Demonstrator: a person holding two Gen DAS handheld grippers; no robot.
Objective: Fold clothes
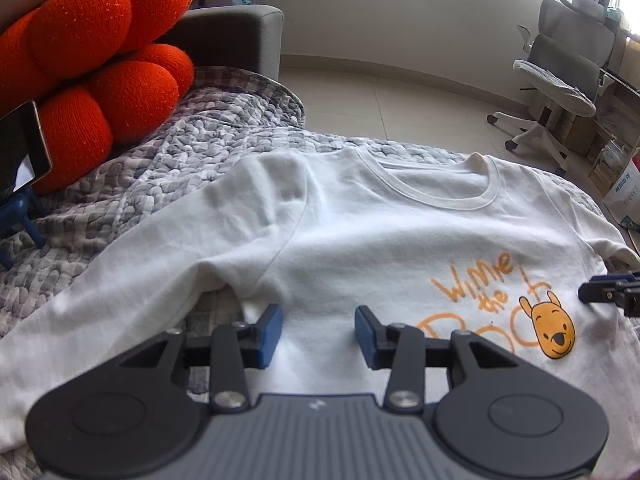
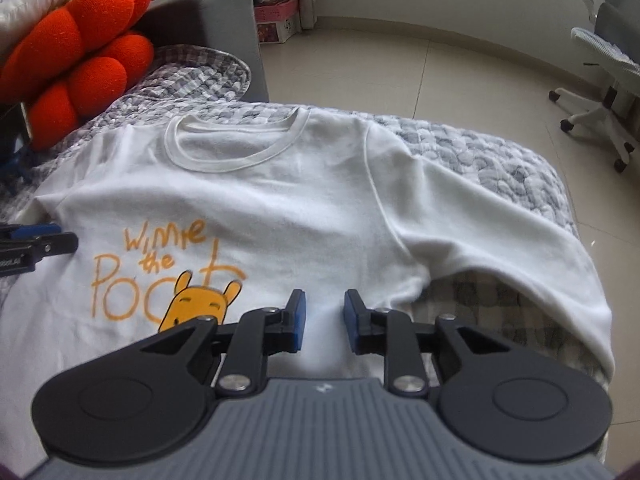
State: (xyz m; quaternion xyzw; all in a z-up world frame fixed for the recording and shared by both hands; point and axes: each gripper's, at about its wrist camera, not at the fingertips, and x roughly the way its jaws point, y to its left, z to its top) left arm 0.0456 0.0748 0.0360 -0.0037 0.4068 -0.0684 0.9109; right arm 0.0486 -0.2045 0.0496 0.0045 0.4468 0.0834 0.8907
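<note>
— T-shirt (image 2: 280, 200) lies flat, print up, on the grey quilted cover (image 2: 500, 152) of the couch; collar points away toward the tiled floor (image 2: 440, 72), hem nearer us.

— And the claws?

— Left claw (image 1: 318, 334) hovers agape over the chest; right claw (image 2: 324, 320) too, narrower gap, holding nothing.

— Around it?

— Orange cushion (image 1: 100, 60) at the left, office chair (image 1: 560, 76) by the window, sleeves spread sideways.

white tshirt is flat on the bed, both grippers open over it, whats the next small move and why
Probably lower the left gripper onto the near sleeve and close. The white t-shirt lies spread face up, unfolded, on the quilted cover, and both it and the right gripper are open, holding nothing.
</note>
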